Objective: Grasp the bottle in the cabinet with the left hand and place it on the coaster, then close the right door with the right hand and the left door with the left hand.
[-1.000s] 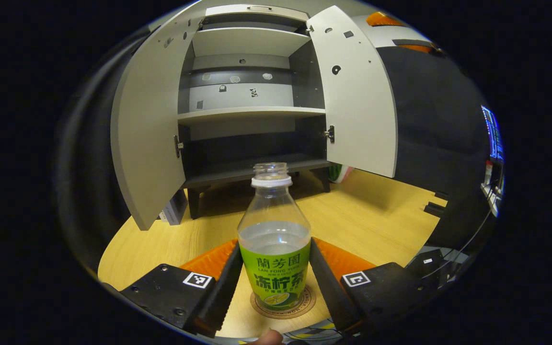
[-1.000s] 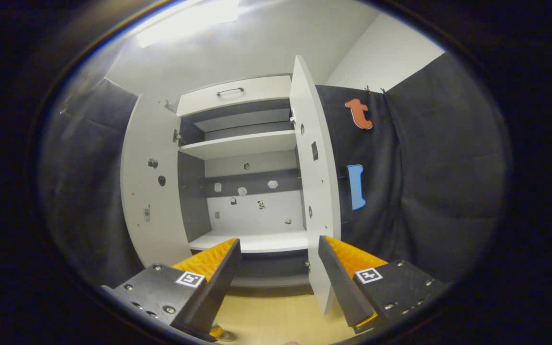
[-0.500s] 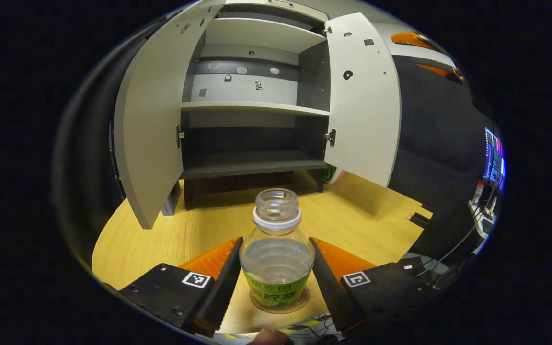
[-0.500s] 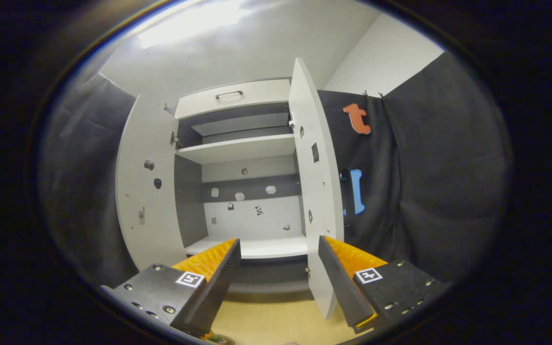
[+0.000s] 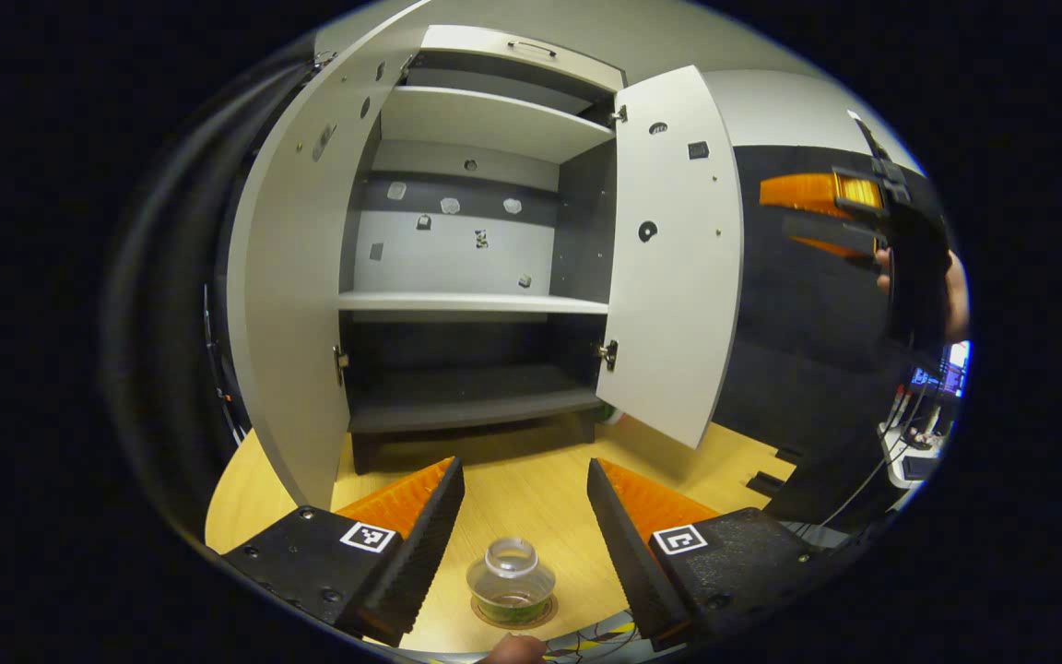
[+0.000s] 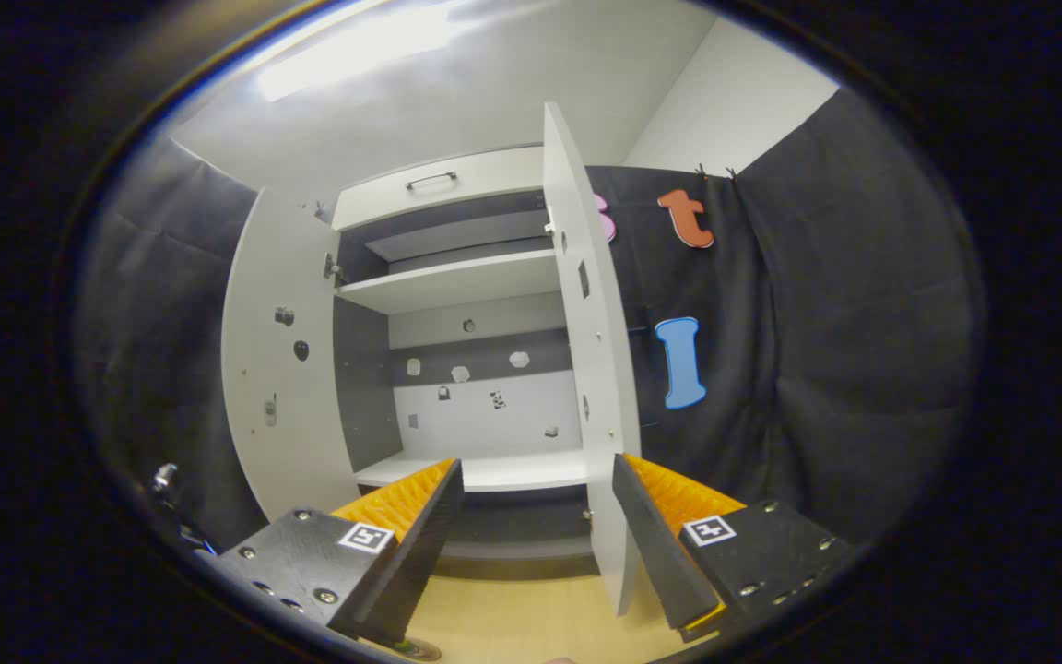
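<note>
Left tongs (image 5: 525, 516) hang with fingers spread, holding nothing; right tongs (image 6: 537, 526) likewise gaping, gripped by a hand (image 5: 953, 295).

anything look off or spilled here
Nothing spilled. The clear plastic bottle with green label stands upright on the round cork coaster, but it has no cap. Both grey cabinet doors hang open.

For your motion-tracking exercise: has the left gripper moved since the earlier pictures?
Yes. The left gripper has risen and drawn back from the clear green-labelled bottle, which stands on the round cork coaster, now far below its open fingers.
</note>
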{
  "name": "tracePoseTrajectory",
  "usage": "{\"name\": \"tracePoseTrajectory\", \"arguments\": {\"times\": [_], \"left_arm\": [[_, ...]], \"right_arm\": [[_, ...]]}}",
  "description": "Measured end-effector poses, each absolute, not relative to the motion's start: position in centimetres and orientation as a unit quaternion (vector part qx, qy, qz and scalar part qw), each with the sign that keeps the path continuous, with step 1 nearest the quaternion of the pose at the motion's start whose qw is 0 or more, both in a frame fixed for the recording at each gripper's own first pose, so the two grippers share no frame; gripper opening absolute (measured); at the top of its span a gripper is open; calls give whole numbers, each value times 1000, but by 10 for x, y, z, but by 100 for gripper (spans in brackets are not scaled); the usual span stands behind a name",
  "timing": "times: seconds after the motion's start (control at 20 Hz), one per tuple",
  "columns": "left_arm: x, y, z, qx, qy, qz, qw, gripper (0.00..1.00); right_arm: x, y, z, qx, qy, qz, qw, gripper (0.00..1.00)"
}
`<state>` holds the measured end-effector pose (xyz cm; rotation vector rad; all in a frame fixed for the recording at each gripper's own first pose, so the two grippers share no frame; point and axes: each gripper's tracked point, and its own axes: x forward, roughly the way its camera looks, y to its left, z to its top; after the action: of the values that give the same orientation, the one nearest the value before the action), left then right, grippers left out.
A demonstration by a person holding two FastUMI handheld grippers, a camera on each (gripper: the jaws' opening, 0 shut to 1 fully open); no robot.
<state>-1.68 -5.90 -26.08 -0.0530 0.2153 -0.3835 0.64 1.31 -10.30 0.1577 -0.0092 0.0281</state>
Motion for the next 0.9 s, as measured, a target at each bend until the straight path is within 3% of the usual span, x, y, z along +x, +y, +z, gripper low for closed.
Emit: {"name": "tracePoseTrajectory", "arguments": {"times": [0.5,0.9], "left_arm": [[2,-58,-114,30,48,-95,994,98],[-15,-25,-23,24,4,-51,998,99]], "right_arm": [[-5,-96,-101,64,6,-16,998,98],[50,-205,-113,31,9,-82,996,99]]}}
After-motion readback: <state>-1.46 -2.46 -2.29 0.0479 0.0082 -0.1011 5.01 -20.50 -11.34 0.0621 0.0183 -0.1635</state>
